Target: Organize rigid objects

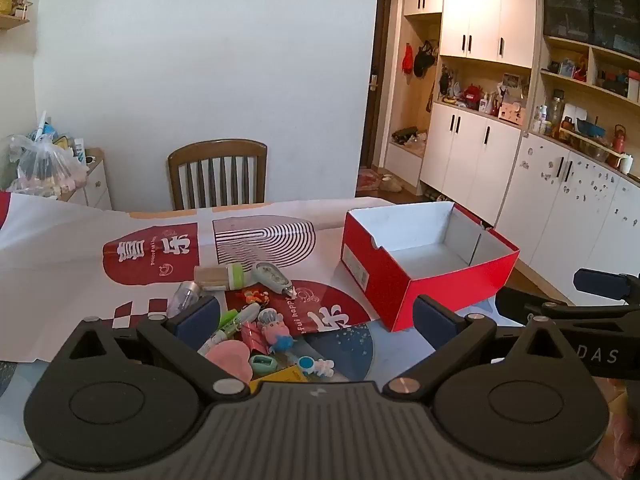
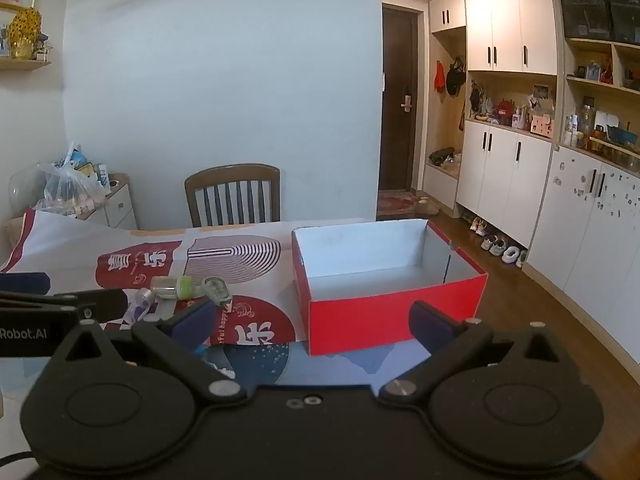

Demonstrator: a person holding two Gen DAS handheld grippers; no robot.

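An open, empty red box with a white inside stands on the table's right part; it also shows in the right wrist view. A pile of small things lies left of it: a toothpick jar with a green cap, a correction tape, a green marker, a pink heart, a pink-and-blue figure and a small clear bottle. My left gripper is open and empty above the pile. My right gripper is open and empty in front of the box.
A patterned red-and-white cloth covers the table. A wooden chair stands behind the table. White cabinets and shelves line the right wall. A plastic bag sits on a side cabinet at the left.
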